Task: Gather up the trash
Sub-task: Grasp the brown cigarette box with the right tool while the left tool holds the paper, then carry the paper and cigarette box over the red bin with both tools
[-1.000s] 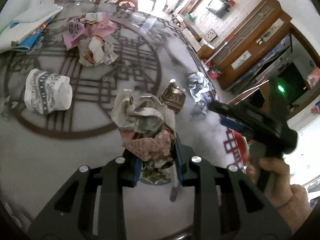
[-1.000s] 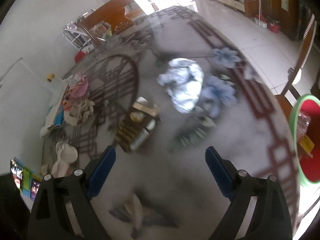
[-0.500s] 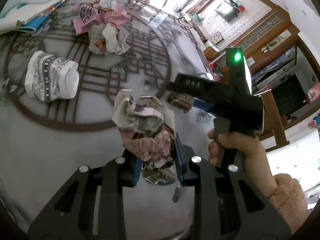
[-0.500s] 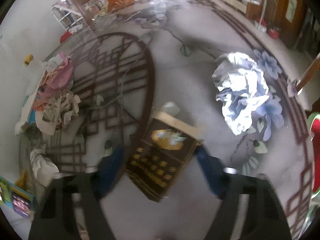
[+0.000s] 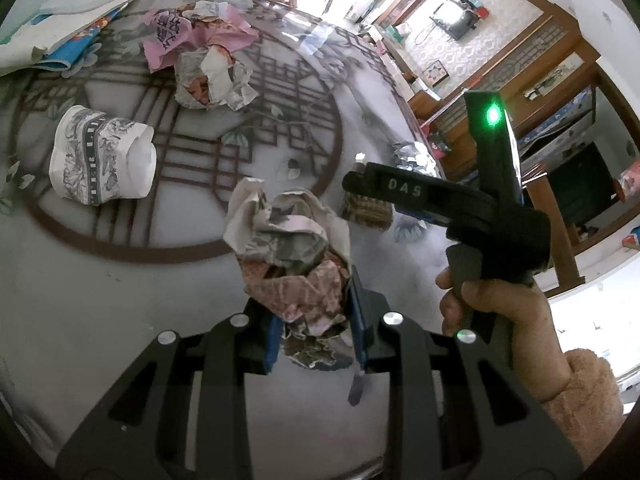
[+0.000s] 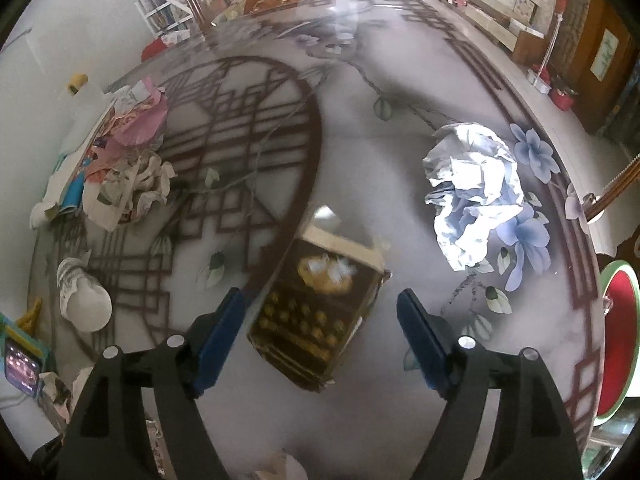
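Note:
My left gripper (image 5: 316, 320) is shut on a wad of crumpled paper (image 5: 292, 248) held above the glass table (image 5: 100, 300). My right gripper (image 6: 320, 336) hangs over a flattened dark brown box (image 6: 320, 312) with gold print; its jaws are opening, the box lies between the blue pads, and neither pad touches it. In the left wrist view that box (image 5: 366, 210) shows just past the right gripper's black body, held by a hand (image 5: 500, 312). A crumpled white-blue paper ball (image 6: 472, 192) lies to the right of the box.
A rolled patterned paper cup (image 5: 100, 160) lies at the left. A pink and grey paper pile (image 5: 204, 60) sits farther back by folded papers (image 5: 60, 20). A red basin with a green rim (image 6: 620, 340) stands past the table's right edge. A phone (image 6: 20, 364) lies at the left.
My right gripper swung left from the white-blue ball and came down over the brown box, its jaws narrowing, then widening. The left gripper kept still with its wad.

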